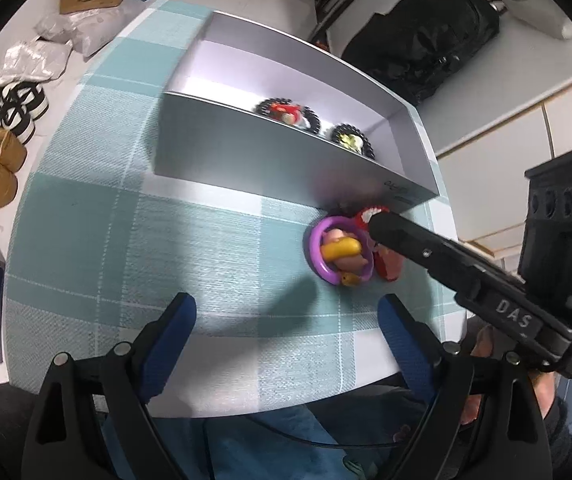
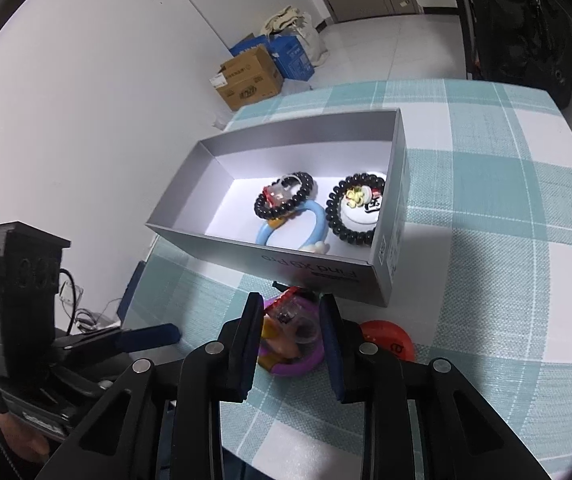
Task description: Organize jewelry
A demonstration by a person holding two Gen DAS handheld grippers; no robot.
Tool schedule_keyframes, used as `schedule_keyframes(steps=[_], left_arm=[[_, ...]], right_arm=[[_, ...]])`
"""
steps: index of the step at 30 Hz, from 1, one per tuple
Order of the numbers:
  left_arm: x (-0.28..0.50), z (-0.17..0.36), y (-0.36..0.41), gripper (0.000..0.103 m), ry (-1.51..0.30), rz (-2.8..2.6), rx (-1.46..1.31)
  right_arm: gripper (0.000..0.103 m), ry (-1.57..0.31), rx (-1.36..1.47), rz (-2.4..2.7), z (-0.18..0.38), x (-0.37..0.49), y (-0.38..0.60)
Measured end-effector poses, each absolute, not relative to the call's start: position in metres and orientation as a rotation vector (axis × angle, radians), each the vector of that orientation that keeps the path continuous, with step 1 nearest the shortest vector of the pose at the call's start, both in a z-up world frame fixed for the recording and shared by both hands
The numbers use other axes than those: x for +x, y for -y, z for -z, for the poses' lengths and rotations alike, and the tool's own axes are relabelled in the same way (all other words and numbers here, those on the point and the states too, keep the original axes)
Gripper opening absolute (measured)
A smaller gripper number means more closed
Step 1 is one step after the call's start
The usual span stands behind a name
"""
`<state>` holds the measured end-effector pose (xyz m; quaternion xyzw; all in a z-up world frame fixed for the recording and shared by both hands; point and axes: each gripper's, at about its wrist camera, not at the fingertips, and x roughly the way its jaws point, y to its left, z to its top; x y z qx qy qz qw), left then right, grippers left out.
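Note:
A grey open box (image 2: pixel 322 272) (image 1: pixel 270 160) stands on the checked tablecloth. Inside lie two black bead bracelets (image 2: pixel 286 200) (image 2: pixel 352 210) and a light blue ring (image 2: pixel 314 220). In front of the box lies a purple bracelet with pink and yellow charms (image 1: pixel 340 254) (image 2: pixel 298 364), with a red piece (image 2: pixel 390 340) beside it. My right gripper (image 2: pixel 291 340) straddles the purple bracelet, jaws partly closed around it, contact not clear. My left gripper (image 1: pixel 286 332) is open and empty over the cloth, left of the bracelet.
The table edge runs close below the left gripper. Cardboard and blue boxes (image 2: pixel 250 76) stand on the floor beyond the table. A black bag (image 1: pixel 426 40) sits behind the box. Shoes (image 1: pixel 6 108) lie on the floor at the left.

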<state>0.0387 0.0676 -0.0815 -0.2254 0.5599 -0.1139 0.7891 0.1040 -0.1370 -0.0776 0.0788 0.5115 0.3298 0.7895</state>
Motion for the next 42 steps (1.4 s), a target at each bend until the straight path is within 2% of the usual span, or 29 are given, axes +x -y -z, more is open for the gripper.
schedule_keyframes(steps=[20, 42], left_arm=[[0.059, 0.082, -0.021, 0.089, -1.196, 0.233, -0.263], [0.067, 0.092, 0.002, 0.088, -1.207, 0.101, 0.022]], right_arm=[[0.027, -1.041, 0.309, -0.679, 0.051, 0.096, 0.199], [0.027, -1.041, 0.469, -0.674, 0.049, 0.093, 0.245]])
